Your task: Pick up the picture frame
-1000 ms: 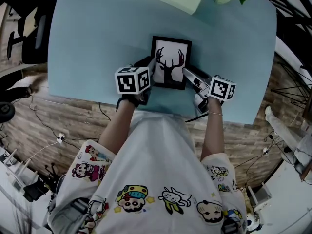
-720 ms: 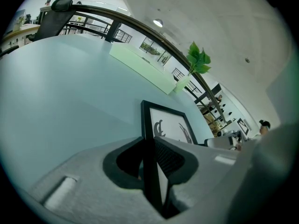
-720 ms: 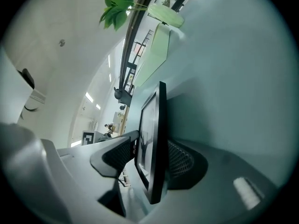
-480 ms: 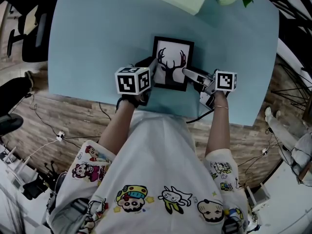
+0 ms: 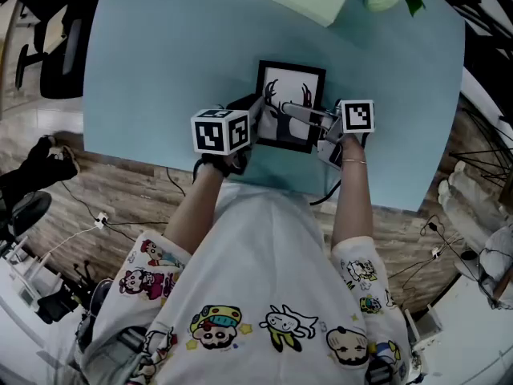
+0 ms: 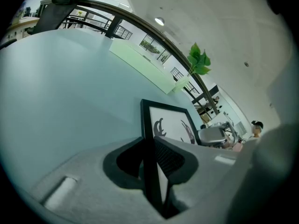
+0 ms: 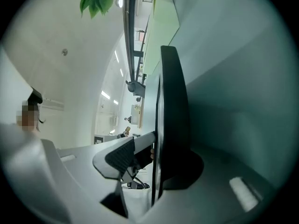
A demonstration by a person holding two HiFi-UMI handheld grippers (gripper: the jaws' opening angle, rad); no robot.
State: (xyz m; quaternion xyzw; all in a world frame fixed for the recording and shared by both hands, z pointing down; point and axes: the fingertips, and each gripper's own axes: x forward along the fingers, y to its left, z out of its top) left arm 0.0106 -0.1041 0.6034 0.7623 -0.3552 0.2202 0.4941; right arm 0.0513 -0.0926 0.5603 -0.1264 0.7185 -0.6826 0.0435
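Pale blue table (image 5: pixel 144 70), picture frame (image 5: pixel 291 85) near the front edge. Left gripper (image 5: pixel 256 119) pinches its left rail, and right gripper (image 5: pixel 290 112) is closing around the right rail. Looks stiff, light, likely fragile: hold the rails.

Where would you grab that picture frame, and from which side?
By its thin black side borders, coming in from either side. The picture frame is a flat, slim panel, so one jaw fits over its face and one behind. The left gripper clamps the left border; the jaws of the right gripper are closing around the right one.
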